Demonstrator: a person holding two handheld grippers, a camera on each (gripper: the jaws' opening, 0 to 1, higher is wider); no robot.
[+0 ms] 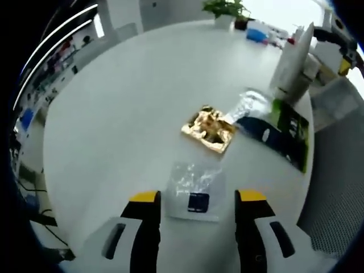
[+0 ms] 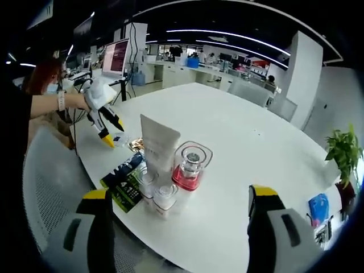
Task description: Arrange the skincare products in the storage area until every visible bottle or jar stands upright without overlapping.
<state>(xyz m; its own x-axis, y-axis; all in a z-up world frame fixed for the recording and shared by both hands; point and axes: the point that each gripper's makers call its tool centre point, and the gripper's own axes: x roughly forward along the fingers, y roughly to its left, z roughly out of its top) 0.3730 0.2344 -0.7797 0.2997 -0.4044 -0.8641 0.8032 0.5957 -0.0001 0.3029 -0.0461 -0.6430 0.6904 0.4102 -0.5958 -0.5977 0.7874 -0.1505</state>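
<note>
In the right gripper view a white tube (image 2: 159, 149) stands upright on the round white table (image 2: 244, 142). Beside it stands a clear-lidded jar with a red base (image 2: 190, 166), and two small clear jars (image 2: 147, 182) (image 2: 165, 197) stand in front. My right gripper (image 2: 180, 193) is open, a little short of this cluster. My left gripper (image 1: 197, 199) is open over a flat clear sachet with a dark label (image 1: 195, 194). Farther off the same tube (image 1: 293, 61) stands at the table's edge. A person's hand holds the left gripper (image 2: 108, 128) at the far left.
A crumpled gold foil piece (image 1: 209, 129), clear plastic wrap (image 1: 250, 104) and a flat dark blue-and-green box (image 1: 280, 134) lie between sachet and tube. A potted plant (image 1: 225, 10) and blue items (image 1: 259, 34) sit at the far edge. A mesh chair (image 2: 45, 187) stands by the table.
</note>
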